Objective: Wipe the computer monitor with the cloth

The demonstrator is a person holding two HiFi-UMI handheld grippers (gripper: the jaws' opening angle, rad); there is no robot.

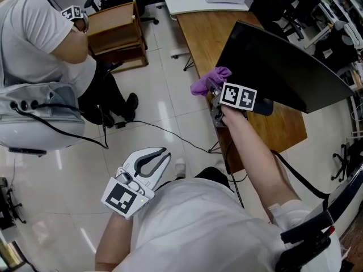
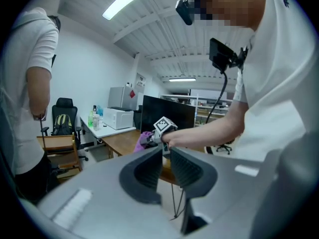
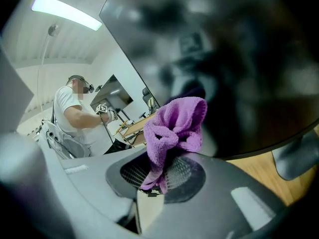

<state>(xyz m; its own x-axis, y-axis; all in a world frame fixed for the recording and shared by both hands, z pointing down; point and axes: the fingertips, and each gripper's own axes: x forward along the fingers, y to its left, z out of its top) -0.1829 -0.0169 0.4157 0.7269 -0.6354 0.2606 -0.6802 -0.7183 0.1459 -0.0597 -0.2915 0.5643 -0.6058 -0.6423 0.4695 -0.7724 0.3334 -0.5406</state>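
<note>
1. At the far left, a second person [image 1: 39, 38] in a white shirt stands beside a wooden chair [image 1: 116, 30] (a marker cube shows at that person's hand too).
2. Low on the left, the left gripper [image 1: 164, 153] hangs over the glossy tiled floor [image 1: 164, 95], well apart from the desk. In its own view the left gripper [image 2: 163, 156] has its jaws only a narrow slit apart, with nothing between them.
3. A black cable [image 1: 164, 132] trails across the floor toward the desk legs.
4. Near the middle, the purple cloth [image 1: 210, 79] sits bunched at the lower left edge of the monitor. The right gripper view shows the cloth [image 3: 177, 126] puffed up right against the dark screen, though it is not clear whether it actually touches.
5. The right gripper [image 1: 214, 89] is clamped on the cloth. In its own view the jaws of the right gripper [image 3: 155, 180] pinch a narrow tail of the fabric, and the rest blooms out above them. Its marker cube faces upward, and the person's bare forearm reaches out to it.
6. To the right, the monitor [image 1: 283, 72] is dark and tilted. It stands on a wooden desk [image 1: 198, 33], and the glass of the monitor [image 3: 224, 59] fills most of the right gripper view.
7. Beyond the desk's far end stands a white table [image 1: 187, 5].
</note>
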